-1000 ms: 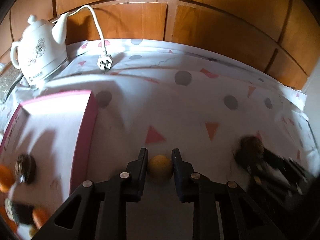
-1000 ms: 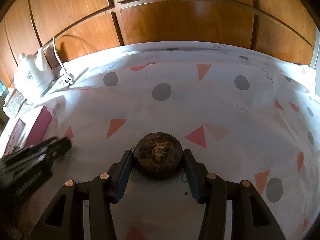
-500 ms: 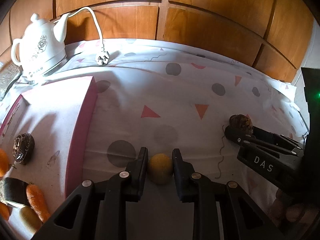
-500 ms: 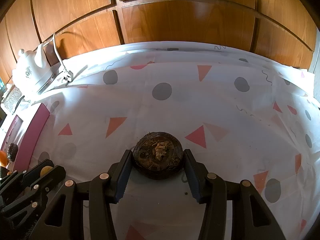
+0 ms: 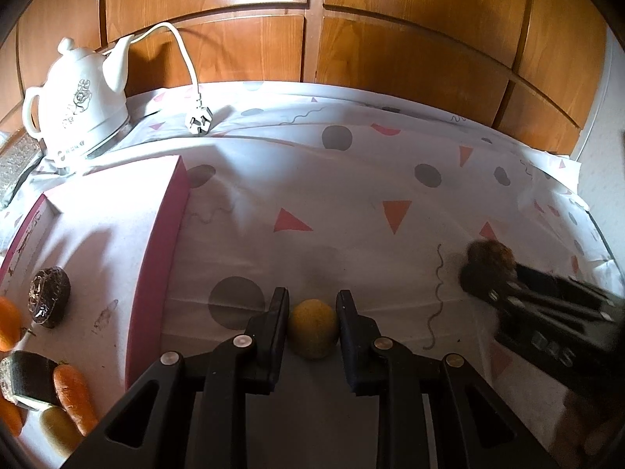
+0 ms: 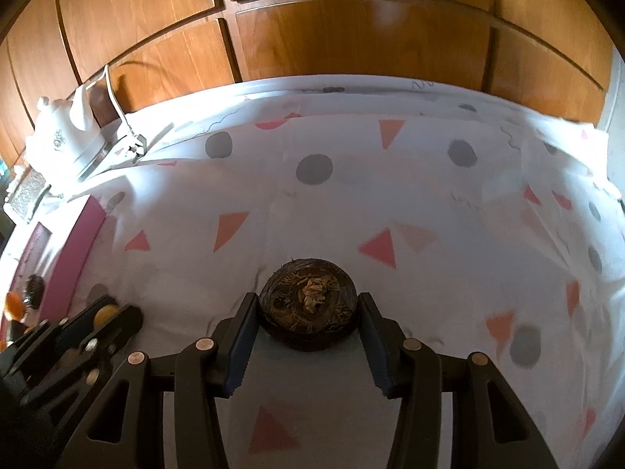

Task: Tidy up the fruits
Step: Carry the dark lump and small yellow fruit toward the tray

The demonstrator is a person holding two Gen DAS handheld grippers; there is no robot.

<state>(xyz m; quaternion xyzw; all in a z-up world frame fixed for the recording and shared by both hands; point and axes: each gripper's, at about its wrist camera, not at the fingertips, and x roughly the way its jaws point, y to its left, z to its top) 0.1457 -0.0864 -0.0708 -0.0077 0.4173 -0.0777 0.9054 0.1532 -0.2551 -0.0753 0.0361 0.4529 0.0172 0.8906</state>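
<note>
My left gripper (image 5: pixel 312 301) is shut on a small yellow fruit (image 5: pixel 313 327) and holds it over the patterned tablecloth, just right of the pink-rimmed tray (image 5: pixel 156 258). My right gripper (image 6: pixel 308 305) is shut on a dark brown round fruit (image 6: pixel 308 308). That fruit also shows in the left wrist view (image 5: pixel 488 260) at the right, blurred. The left gripper with the yellow fruit shows in the right wrist view (image 6: pixel 105 312) at the lower left. The tray holds a dark fruit (image 5: pixel 49 297), carrots (image 5: pixel 74 398) and other produce at its near left.
A white electric kettle (image 5: pixel 78 105) stands at the back left with its cord and plug (image 5: pixel 199 121) lying on the cloth. Wooden wall panels (image 5: pixel 312 19) close off the back. The cloth's right edge (image 5: pixel 586 211) drops off.
The left gripper with the yellow fruit has shifted a little over the cloth beside the tray. The right gripper with the dark fruit has moved, blurred in the left wrist view.
</note>
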